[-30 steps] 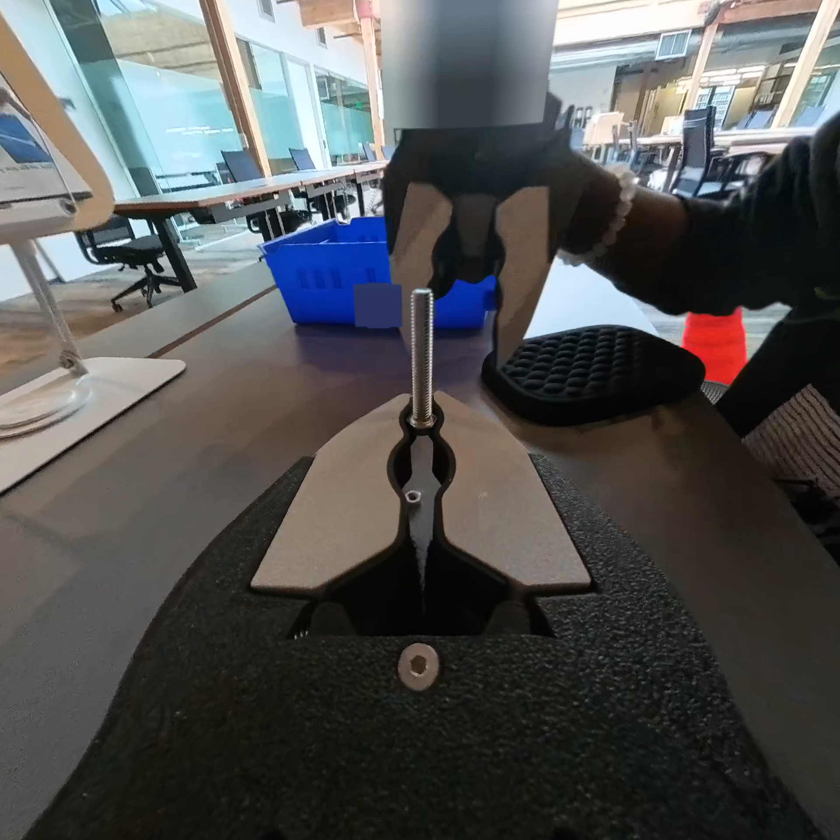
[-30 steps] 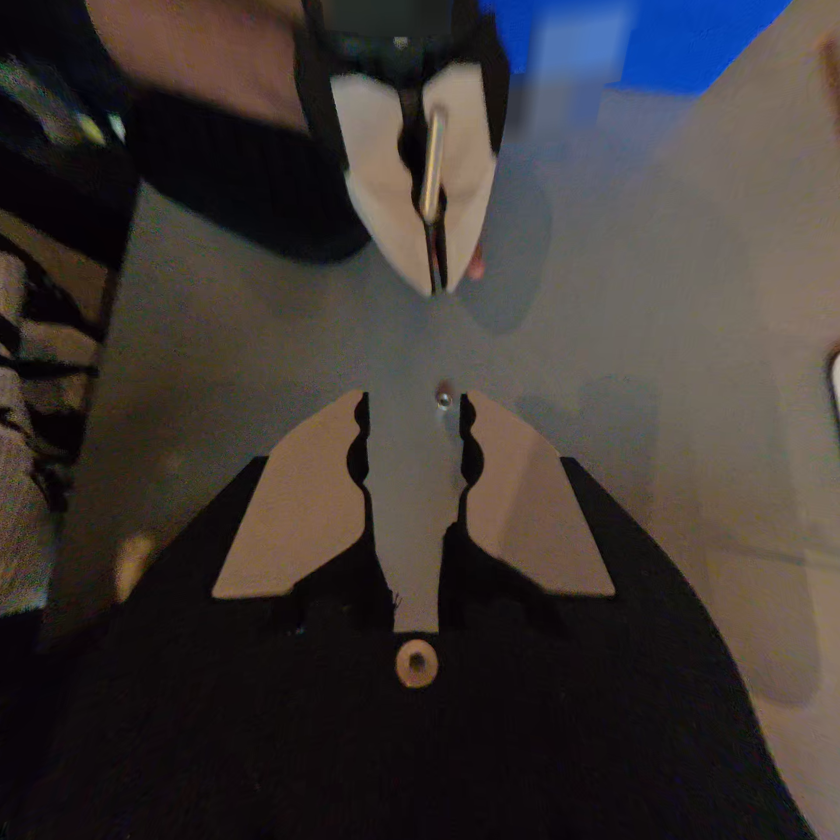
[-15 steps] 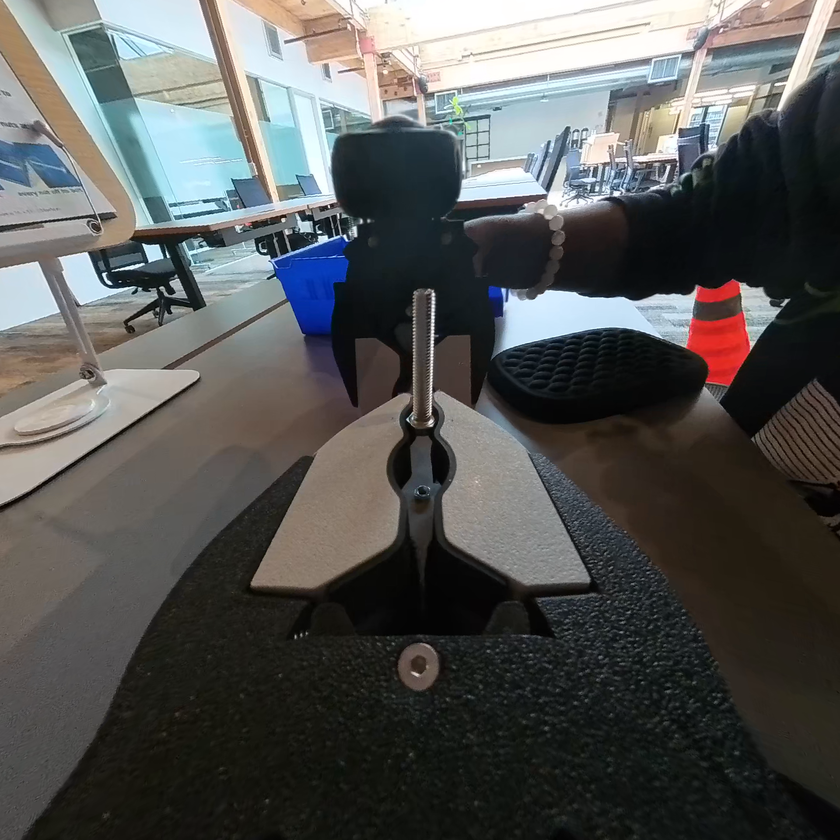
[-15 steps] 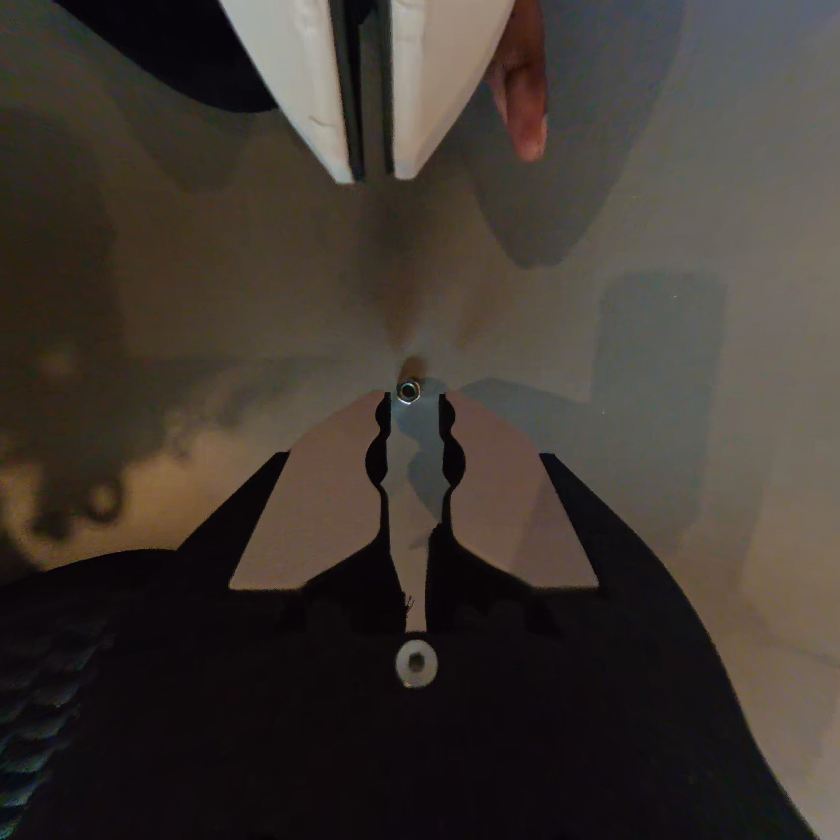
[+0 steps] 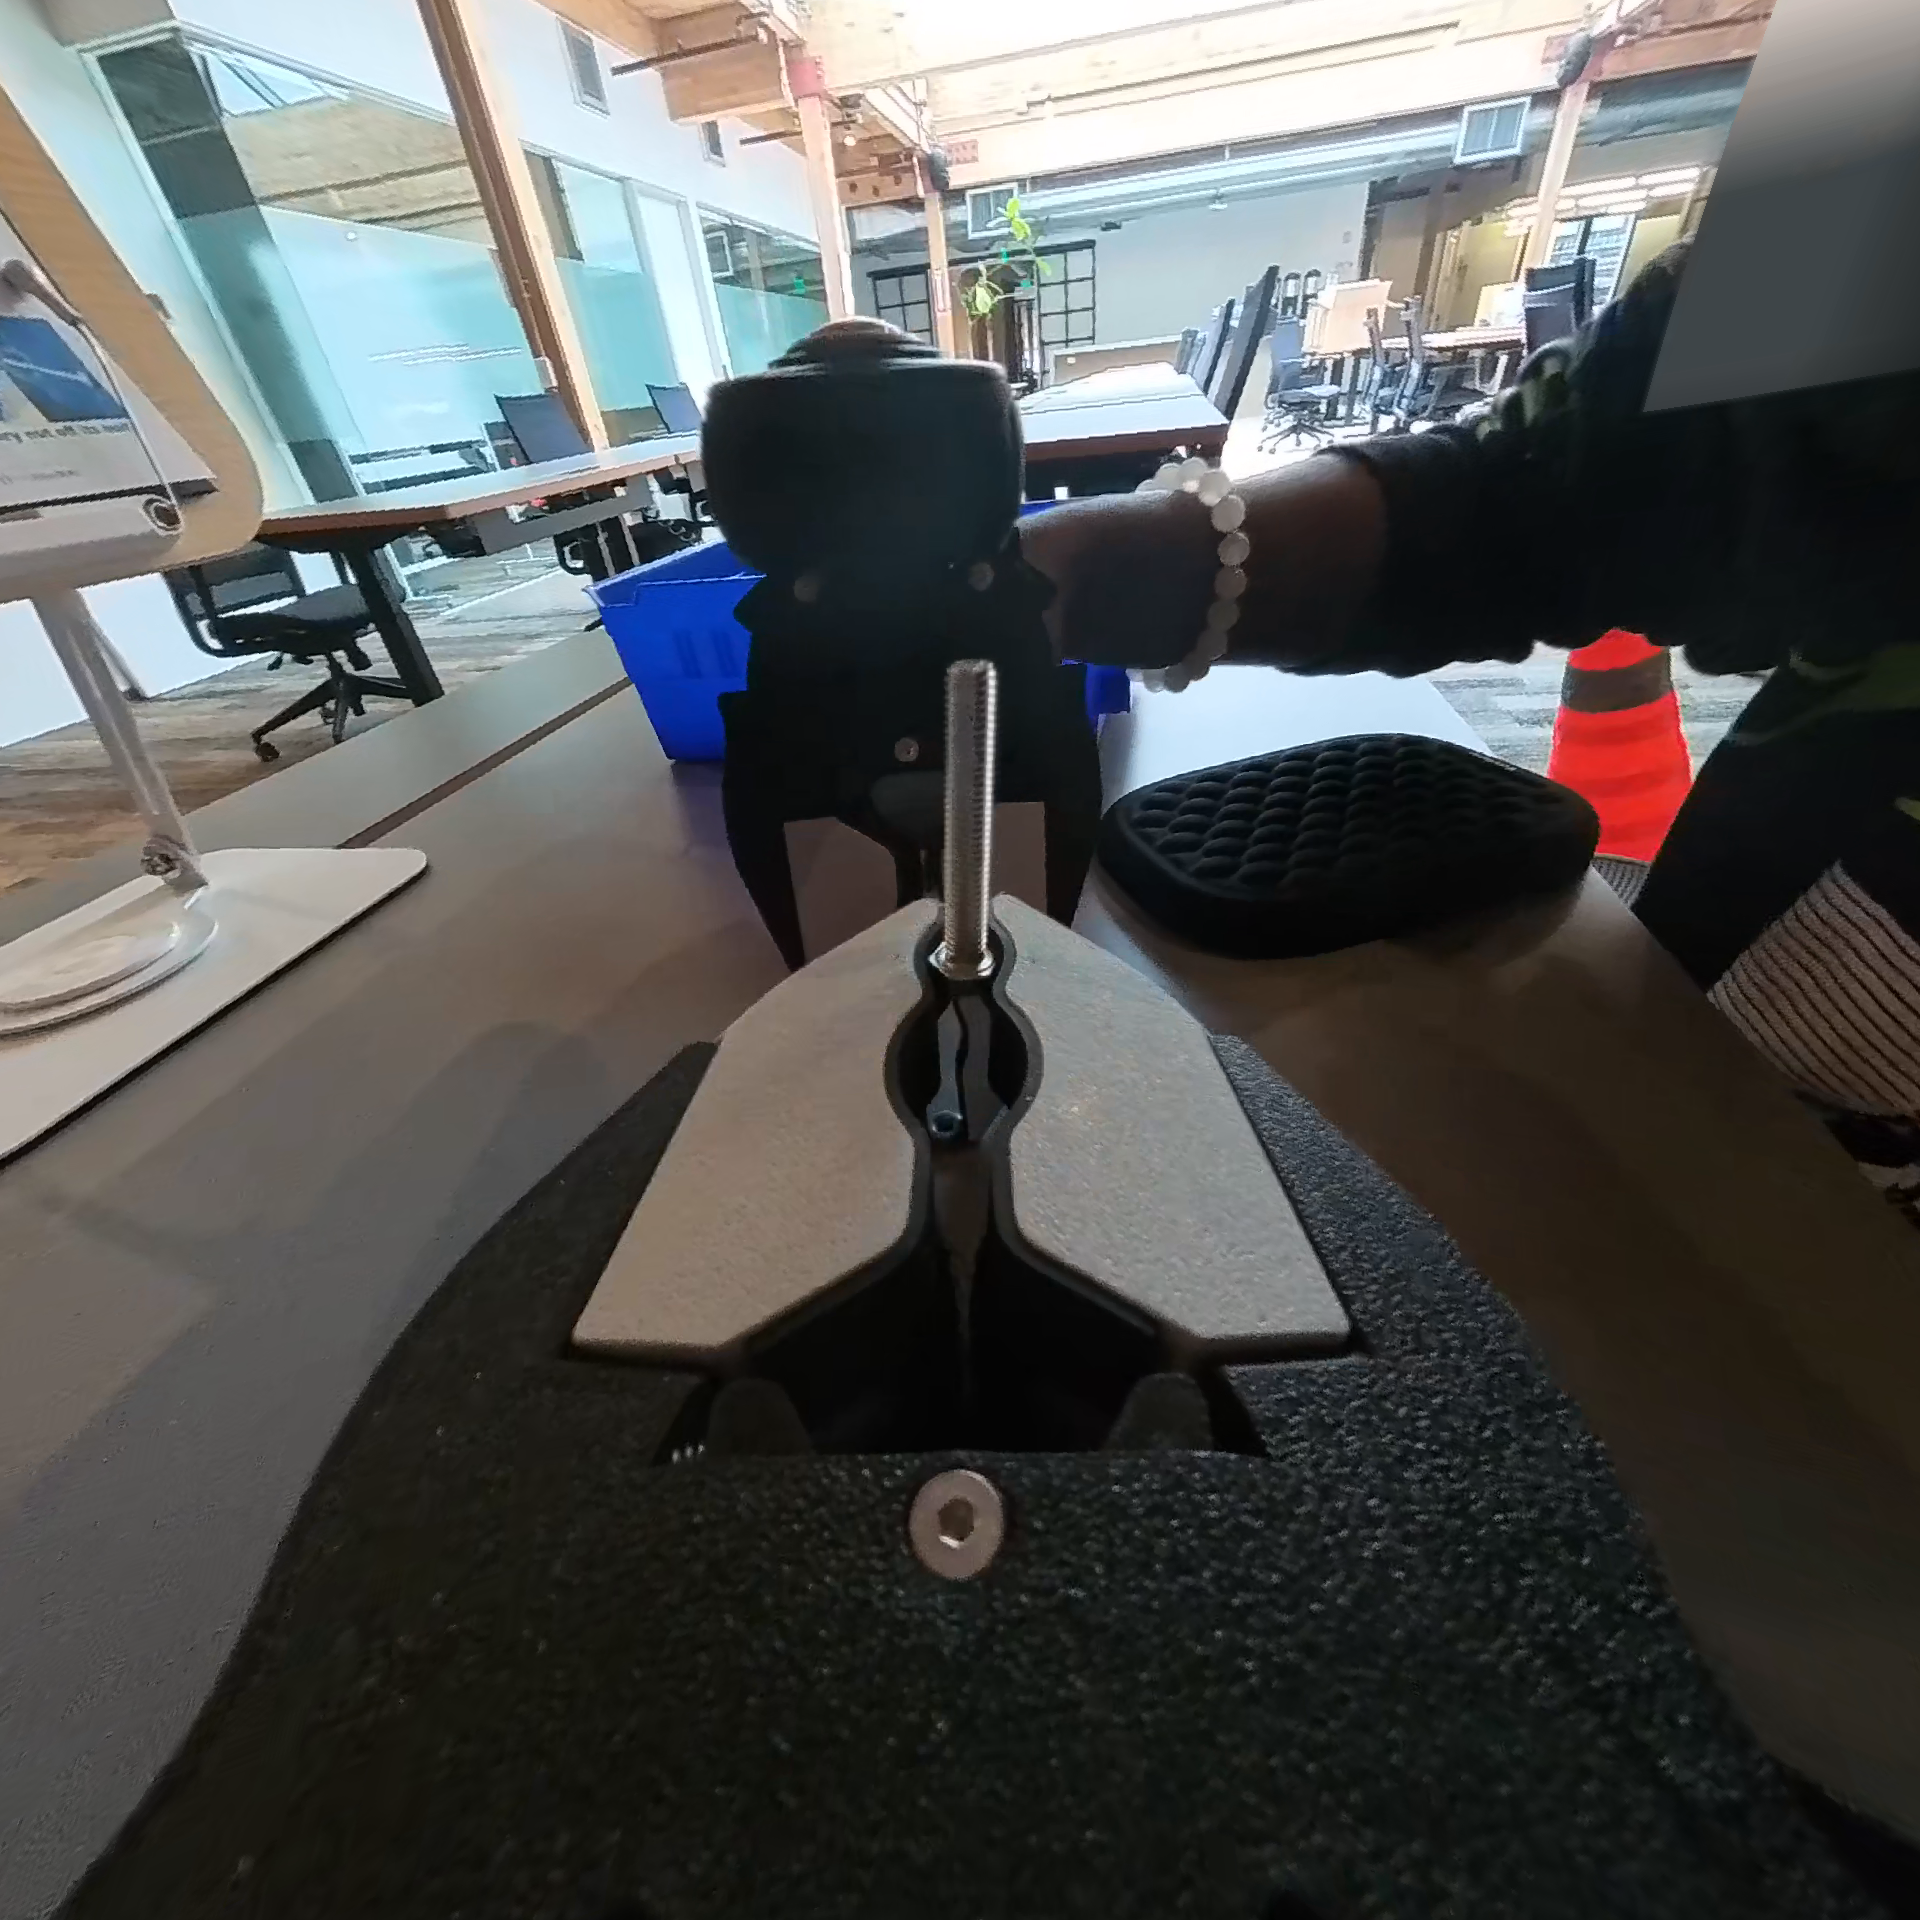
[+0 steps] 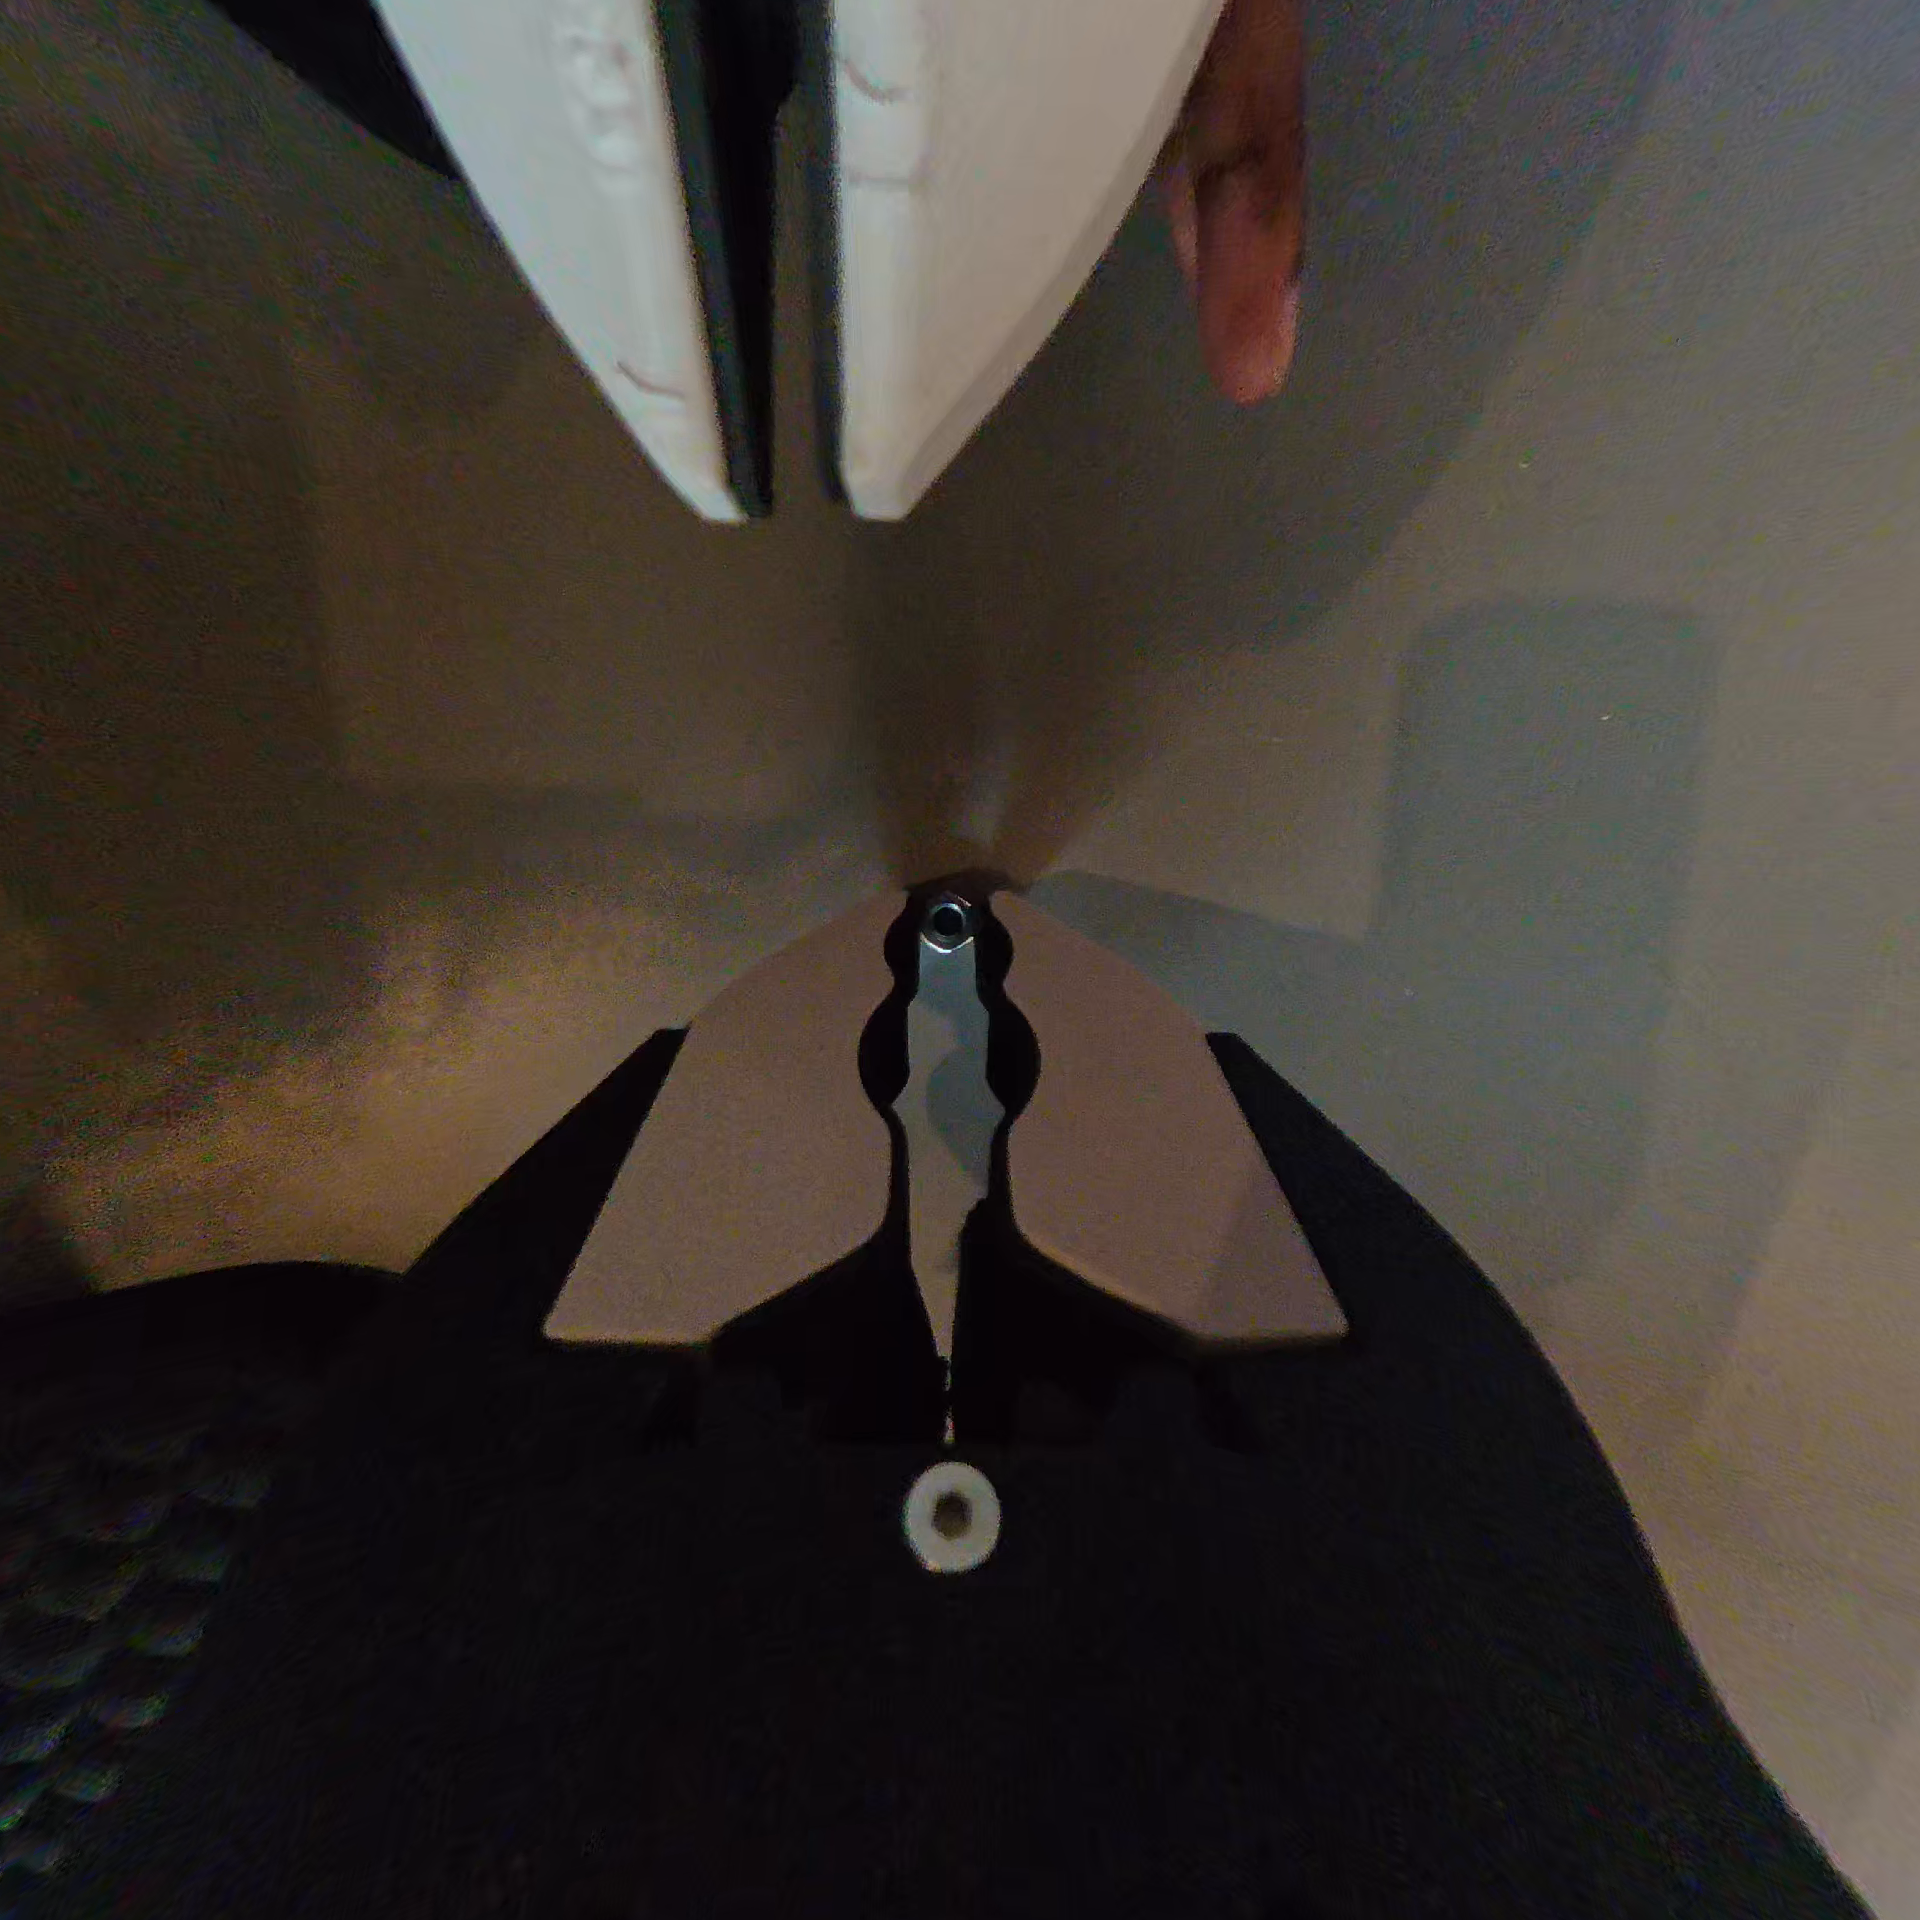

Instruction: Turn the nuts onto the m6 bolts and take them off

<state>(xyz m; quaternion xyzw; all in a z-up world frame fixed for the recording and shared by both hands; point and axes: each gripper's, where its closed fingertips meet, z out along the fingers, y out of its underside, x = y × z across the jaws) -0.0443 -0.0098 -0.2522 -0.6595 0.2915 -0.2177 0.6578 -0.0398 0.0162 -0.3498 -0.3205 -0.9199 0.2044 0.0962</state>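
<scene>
Claws grip: left claw (image 5: 966, 961) an upright bolt (image 5: 968, 790), right claw (image 6: 948, 914) a nut (image 6: 947, 921).

Left wrist view sharp, daylit, overhead glare blown out, edges bowed. Right wrist view dim, grainy, heavily shadowed.

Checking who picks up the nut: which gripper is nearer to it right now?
Right. The right gripper has its fingertips closed around the nut on the table. The left gripper stays apart from it, holding the bolt upright.
</scene>
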